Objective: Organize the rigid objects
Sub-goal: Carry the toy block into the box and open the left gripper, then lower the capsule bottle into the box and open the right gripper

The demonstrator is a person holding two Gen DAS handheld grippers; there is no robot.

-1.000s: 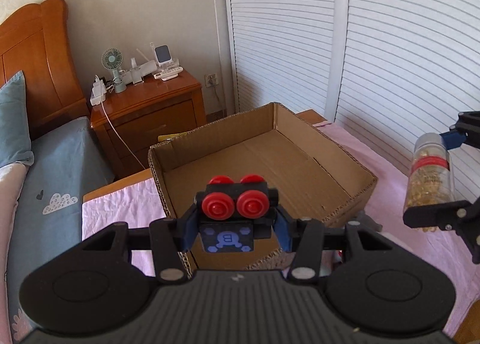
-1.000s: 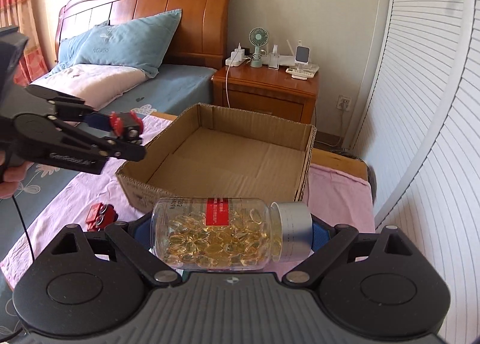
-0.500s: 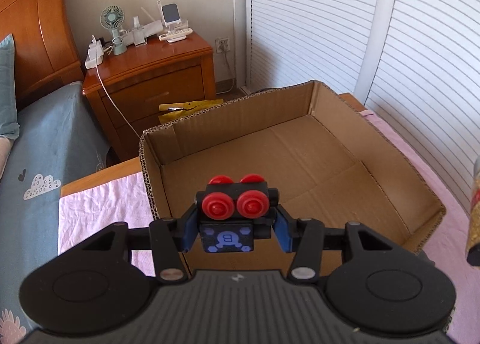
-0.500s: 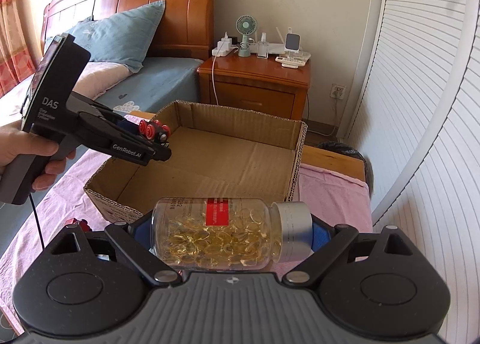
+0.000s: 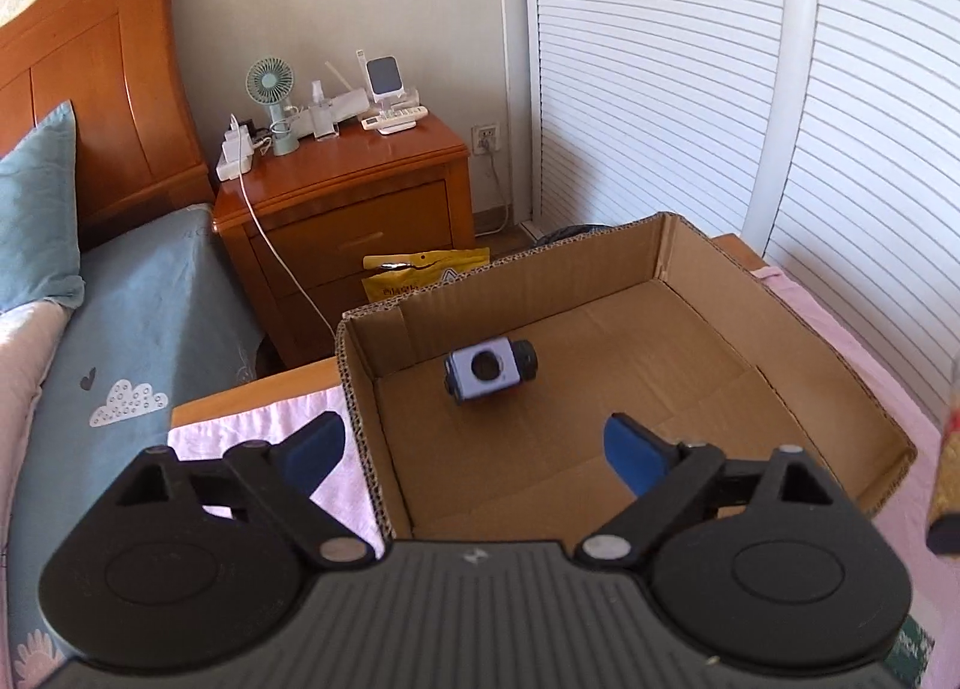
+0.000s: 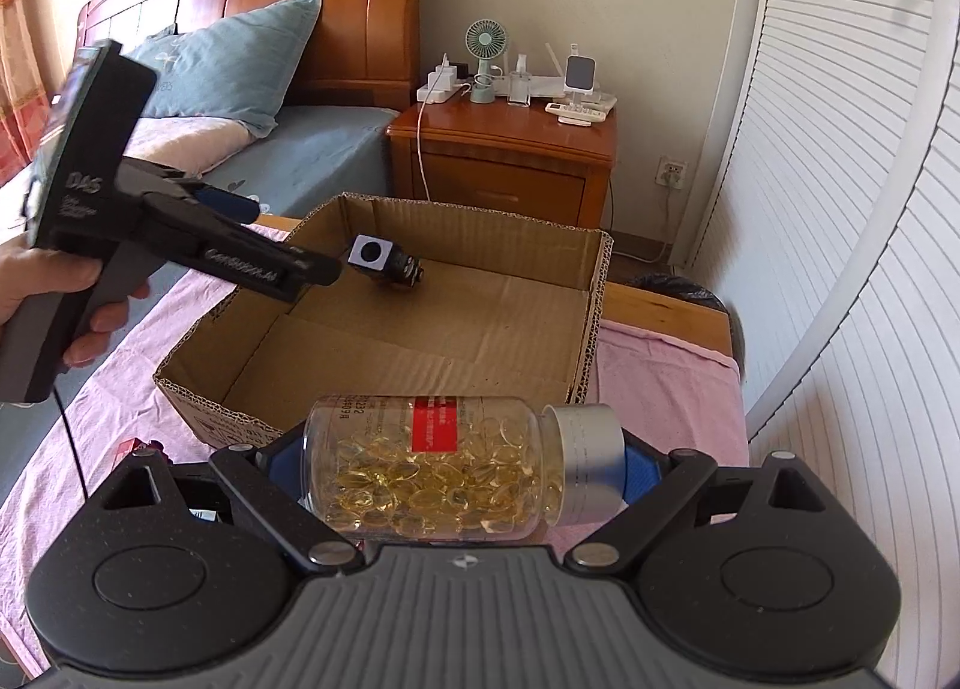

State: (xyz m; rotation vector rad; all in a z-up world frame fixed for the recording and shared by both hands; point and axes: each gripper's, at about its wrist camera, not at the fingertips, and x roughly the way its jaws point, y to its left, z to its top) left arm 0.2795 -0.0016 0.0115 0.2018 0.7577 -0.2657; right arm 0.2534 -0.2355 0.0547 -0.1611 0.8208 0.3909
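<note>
A small blue-and-black toy block with wheels (image 5: 489,368) is inside the cardboard box (image 5: 852,383), near its far left corner; it also shows in the right wrist view (image 6: 384,260). My left gripper (image 5: 477,449) is open and empty above the box's near left wall. In the right wrist view the left gripper (image 6: 282,263) reaches over the box (image 6: 594,293). My right gripper (image 6: 462,467) is shut on a clear bottle of yellow capsules (image 6: 438,473) with a silver cap, held sideways in front of the box.
The box stands on a pink cloth (image 6: 660,365) over a table. A red object (image 6: 141,444) lies on the cloth left of the box. A wooden nightstand (image 5: 348,209) with a fan, a bed (image 5: 126,317) and white slatted doors (image 5: 750,89) stand around.
My left gripper has opened and let go of the toy block, which now is inside the box. The right gripper still holds the bottle and has moved little.
</note>
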